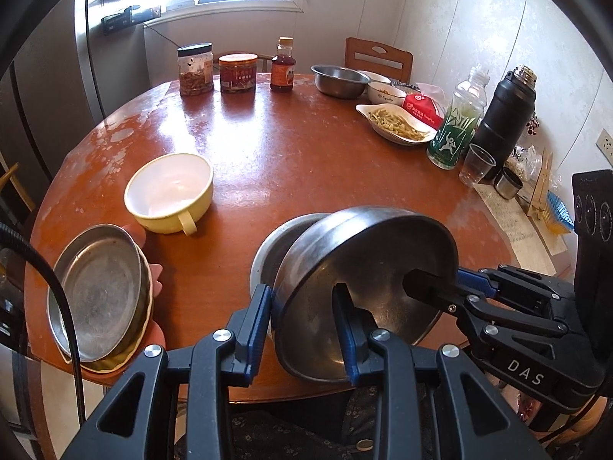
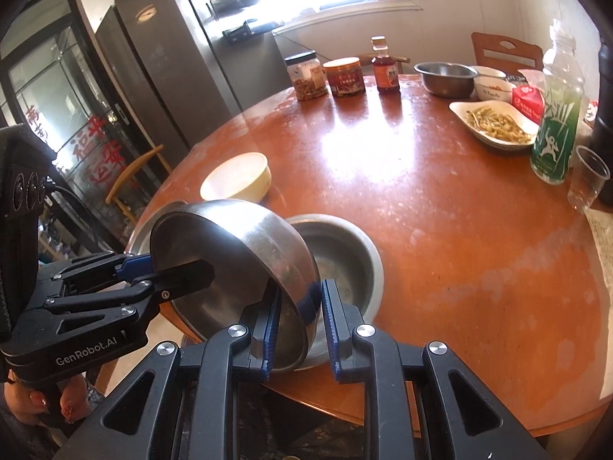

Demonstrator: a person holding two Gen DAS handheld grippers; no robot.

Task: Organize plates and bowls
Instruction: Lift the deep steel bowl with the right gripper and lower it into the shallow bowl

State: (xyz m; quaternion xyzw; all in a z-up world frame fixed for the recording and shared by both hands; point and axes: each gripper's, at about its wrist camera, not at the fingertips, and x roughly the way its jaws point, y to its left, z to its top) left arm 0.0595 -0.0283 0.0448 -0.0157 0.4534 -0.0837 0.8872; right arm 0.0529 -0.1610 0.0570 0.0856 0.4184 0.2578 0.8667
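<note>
A steel bowl [image 1: 364, 260] hangs tilted over the near table edge, held by both grippers. My left gripper [image 1: 304, 329] is shut on its near rim, and my right gripper [image 1: 433, 281] pinches the rim from the right. In the right wrist view the same bowl [image 2: 230, 237] sits in my right gripper [image 2: 300, 329], with the left gripper [image 2: 180, 268] clamped on from the left. Under it a second steel bowl [image 2: 345, 264] rests on the table [image 1: 306, 145]. A yellow handled bowl [image 1: 168, 191] stands to the left. A steel plate [image 1: 95, 287] lies in a ribbed dish at the left edge.
At the far side stand two jars [image 1: 195, 69], a sauce bottle [image 1: 282, 65], another steel bowl [image 1: 339, 80] and a white dish of greens [image 1: 394, 124]. A green bottle [image 1: 456, 126], black flask [image 1: 502, 115], plastic cup [image 1: 475, 165] and paper [image 1: 513, 226] crowd the right edge.
</note>
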